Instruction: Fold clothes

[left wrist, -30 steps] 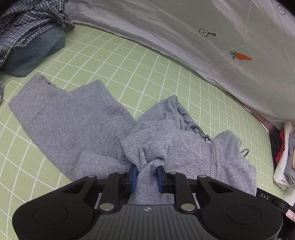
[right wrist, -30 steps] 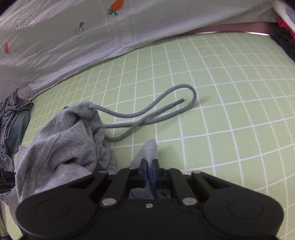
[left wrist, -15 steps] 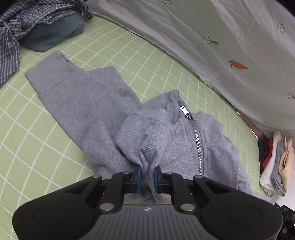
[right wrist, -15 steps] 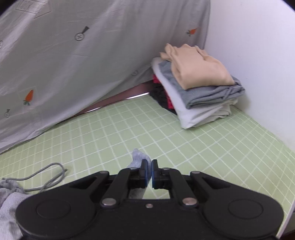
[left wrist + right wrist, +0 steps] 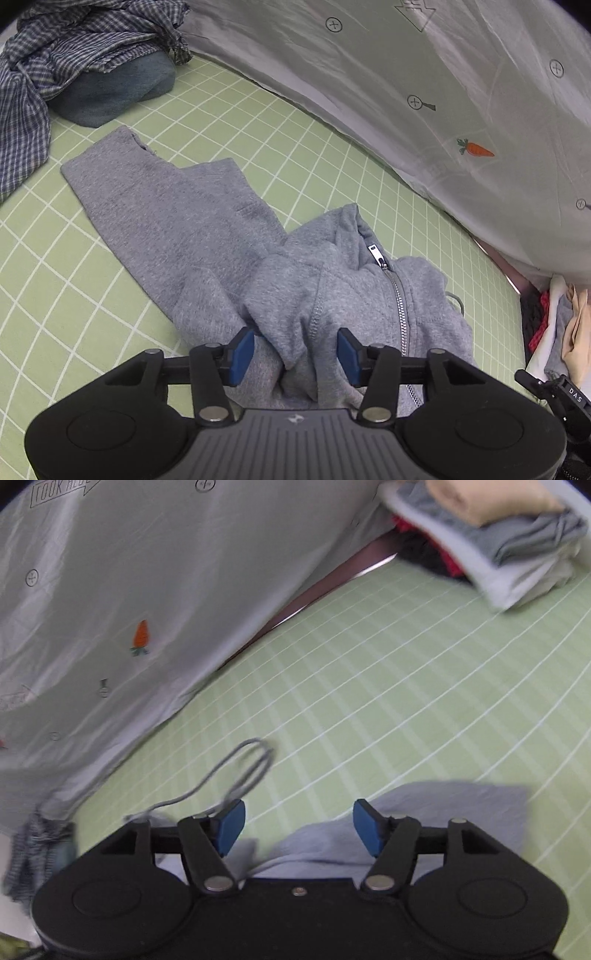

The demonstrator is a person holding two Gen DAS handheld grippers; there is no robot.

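A grey zip-up hoodie [image 5: 207, 229] lies crumpled on the green checked sheet [image 5: 74, 295], one sleeve stretched toward the far left, its zipper [image 5: 399, 295] running toward me. My left gripper [image 5: 295, 354] is open, its blue pads either side of a bunched fold of the hoodie. In the right wrist view, my right gripper [image 5: 299, 825] is open, with a flat grey part of the hoodie [image 5: 443, 812] lying under and beyond it. The hoodie's drawstring [image 5: 247, 771] loops on the sheet ahead to the left. This view is motion-blurred.
A blue checked shirt over a dark blue garment [image 5: 74, 66] is heaped at the far left. A folded stack of clothes [image 5: 498, 535] sits at the far right. A grey printed cloth [image 5: 424, 92] hangs along the back.
Both grippers have opened and let go of the hoodie fabric. The right gripper has swung and dropped toward the sheet, and the released grey part now lies flat.
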